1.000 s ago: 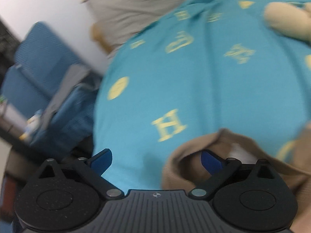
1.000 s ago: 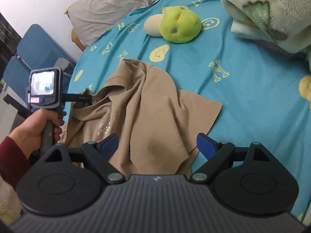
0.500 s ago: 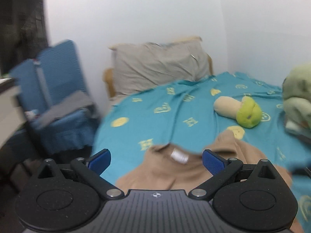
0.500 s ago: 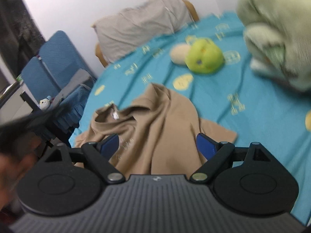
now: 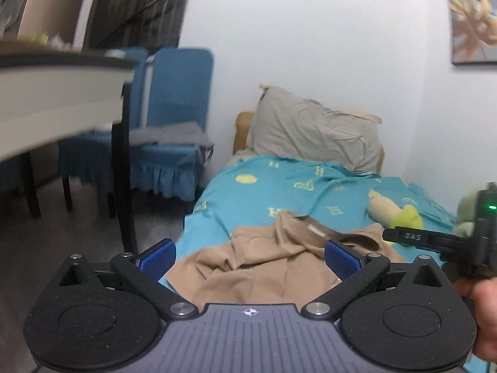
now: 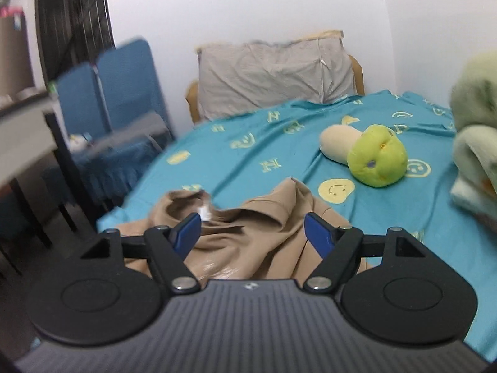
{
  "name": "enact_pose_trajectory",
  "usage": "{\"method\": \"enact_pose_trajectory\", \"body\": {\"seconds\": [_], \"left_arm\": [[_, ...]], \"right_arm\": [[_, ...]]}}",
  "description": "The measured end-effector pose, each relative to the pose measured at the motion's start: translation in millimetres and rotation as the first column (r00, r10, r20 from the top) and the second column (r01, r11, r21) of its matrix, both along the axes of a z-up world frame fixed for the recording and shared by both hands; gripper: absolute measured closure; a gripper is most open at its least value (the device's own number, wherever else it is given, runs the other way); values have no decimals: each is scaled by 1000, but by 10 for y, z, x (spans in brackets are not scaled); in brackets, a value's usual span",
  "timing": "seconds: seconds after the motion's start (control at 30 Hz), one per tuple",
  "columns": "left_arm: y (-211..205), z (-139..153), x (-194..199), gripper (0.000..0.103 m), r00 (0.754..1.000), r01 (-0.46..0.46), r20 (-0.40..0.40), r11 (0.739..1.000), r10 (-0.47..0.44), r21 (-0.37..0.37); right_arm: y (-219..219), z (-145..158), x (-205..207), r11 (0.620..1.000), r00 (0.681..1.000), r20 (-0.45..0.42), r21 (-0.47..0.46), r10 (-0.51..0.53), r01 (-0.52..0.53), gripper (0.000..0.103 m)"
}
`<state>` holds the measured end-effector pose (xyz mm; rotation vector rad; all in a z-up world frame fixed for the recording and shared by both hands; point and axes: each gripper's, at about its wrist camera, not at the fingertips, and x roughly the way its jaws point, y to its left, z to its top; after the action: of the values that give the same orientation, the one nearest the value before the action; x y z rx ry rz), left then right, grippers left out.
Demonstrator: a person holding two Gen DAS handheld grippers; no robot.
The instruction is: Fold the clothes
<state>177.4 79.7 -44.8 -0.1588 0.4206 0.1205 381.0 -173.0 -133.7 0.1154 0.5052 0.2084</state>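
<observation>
Lying crumpled at the near end of the bed (image 5: 279, 183), the tan shirt (image 5: 264, 264) is bunched into folds on the teal sheet (image 6: 254, 143) printed with yellow letters and smiley faces, its collar and white label turned up toward the pillow (image 6: 273, 71); the left tongs (image 5: 250, 256) hang above the shirt's near edge with their blue pads wide apart and no cloth between them; the right tongs (image 6: 251, 233) hover over the same garment, their jaws closing but still well apart, with nothing pressed between the pads; in the left wrist view the right tool juts in from the right edge, gripped by a hand (image 5: 484, 310); beyond the shirt lies a green and cream plush toy (image 6: 369, 154), and a pale green blanket (image 6: 475, 143) is heaped at the right; blue covered chairs (image 5: 174, 130) stand beside the bed, near a dark-legged counter (image 5: 62, 93).
</observation>
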Motion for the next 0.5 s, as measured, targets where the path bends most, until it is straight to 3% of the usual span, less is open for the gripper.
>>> {"method": "enact_pose_trajectory", "body": {"seconds": [0.13, 0.27, 0.5], "left_arm": [[267, -96, 100, 0, 999, -35, -32, 996, 33, -87], [483, -173, 204, 0, 995, -82, -63, 985, 73, -151], [722, -301, 300, 0, 986, -143, -119, 968, 121, -204]], "right_arm": [[193, -257, 572, 991, 994, -99, -130, -44, 31, 37], [279, -350, 993, 983, 991, -98, -166, -94, 77, 63], [281, -244, 1820, 961, 960, -85, -102, -267, 258, 65]]}}
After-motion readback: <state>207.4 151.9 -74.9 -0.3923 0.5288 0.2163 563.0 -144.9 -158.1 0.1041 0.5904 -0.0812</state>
